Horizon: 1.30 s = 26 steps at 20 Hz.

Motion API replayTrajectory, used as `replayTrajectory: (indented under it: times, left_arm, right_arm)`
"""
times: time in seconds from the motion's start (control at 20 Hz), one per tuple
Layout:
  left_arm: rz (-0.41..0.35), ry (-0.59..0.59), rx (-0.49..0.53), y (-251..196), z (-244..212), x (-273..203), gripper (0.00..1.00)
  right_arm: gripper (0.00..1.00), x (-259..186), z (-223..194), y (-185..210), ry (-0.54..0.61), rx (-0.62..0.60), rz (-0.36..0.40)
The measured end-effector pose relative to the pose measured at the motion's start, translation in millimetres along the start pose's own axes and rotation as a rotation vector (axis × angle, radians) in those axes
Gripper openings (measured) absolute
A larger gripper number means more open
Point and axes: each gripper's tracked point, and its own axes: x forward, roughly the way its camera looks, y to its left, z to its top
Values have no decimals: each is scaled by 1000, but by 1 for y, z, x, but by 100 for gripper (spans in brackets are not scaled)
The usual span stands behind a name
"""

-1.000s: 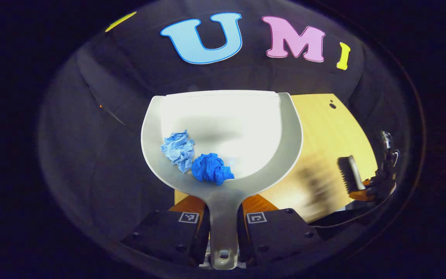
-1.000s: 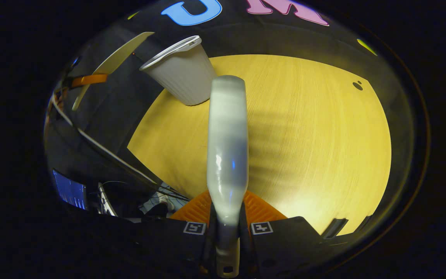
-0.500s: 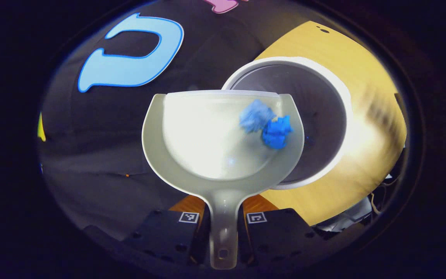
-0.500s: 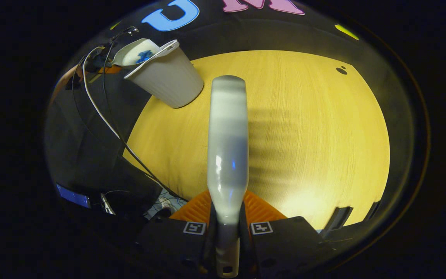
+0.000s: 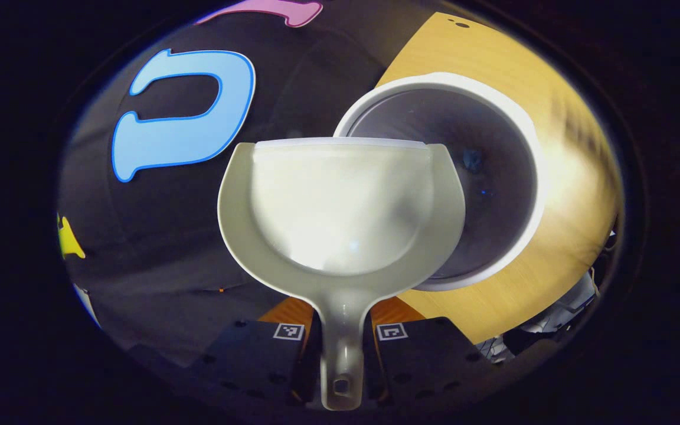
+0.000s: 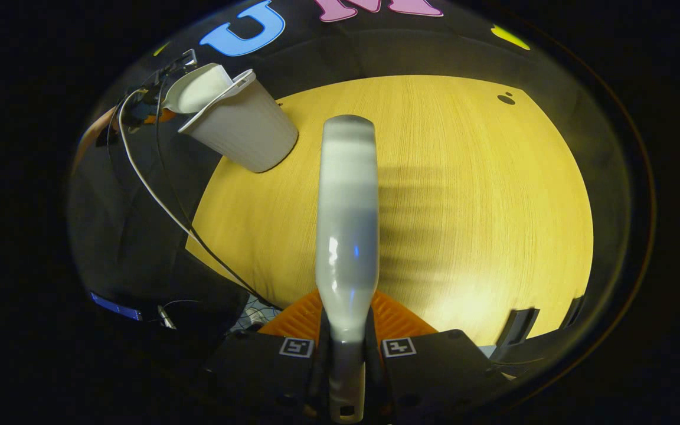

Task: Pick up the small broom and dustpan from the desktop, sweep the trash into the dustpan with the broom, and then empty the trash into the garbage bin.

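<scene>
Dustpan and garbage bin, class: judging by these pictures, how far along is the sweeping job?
Nearly finished. Done: the dustpan is bare inside, tipped over the garbage bin, with a blue scrap lying inside the bin. In hand: the left hand-held gripper clamps the dustpan handle; the right hand-held gripper clamps the broom above the desktop. Left: probably only setting both tools down.

Left gripper [image 5: 340, 342] tilted, jaws clamped on a handle; right gripper [image 6: 346, 354] likewise clamped.
</scene>
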Motion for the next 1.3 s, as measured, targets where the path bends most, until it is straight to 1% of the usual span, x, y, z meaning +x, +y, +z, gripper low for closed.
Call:
replayTrajectory:
  times: [0.1, 0.2, 0.5, 0.55, 0.65, 0.7, 0.75, 0.9, 1.0, 1.05, 1.2, 1.3]
  left_arm:
    - [2, -76, -59, 3, 0, -4, 28]
    - [-7, -136, -138, 7, 1, -8, 28]
    - [-93, -357, -420, 27, -2, -21, 27]
    - [-117, -387, -458, 31, -1, -26, 28]
    - [-162, -445, -511, 25, 4, -22, 28]
    - [-195, -474, -541, 22, 8, -22, 28]
    - [-244, -493, -568, 20, 10, -22, 28]
    - [-416, -518, -633, -5, 24, -25, 28]
    - [-512, -494, -666, -21, 35, -21, 27]
    - [-562, -488, -681, -23, 26, -27, 28]
    - [-734, -446, -701, -30, 27, -31, 28]
    - [-803, -402, -722, -37, 25, -29, 28]
  right_arm:
    - [28, 0, 8, -5, -16, -22, -27]
    - [28, -4, 16, -4, -19, -27, -20]
    - [28, -13, 35, -9, -37, -45, -40]
    - [28, -13, 38, -11, -50, -43, -53]
    - [28, -11, 37, -10, -58, -46, -61]
    - [28, -10, 37, -9, -58, -41, -62]
    - [28, -8, 35, -7, -56, -28, -55]
    - [28, -2, 23, -4, -28, 5, -23]
    - [28, 7, 13, -10, 0, 7, -32]
    - [28, 12, 8, -13, 17, 15, -31]
    - [28, 25, -5, -23, 57, 61, -30]
    - [28, 33, -15, -34, 79, 82, -44]
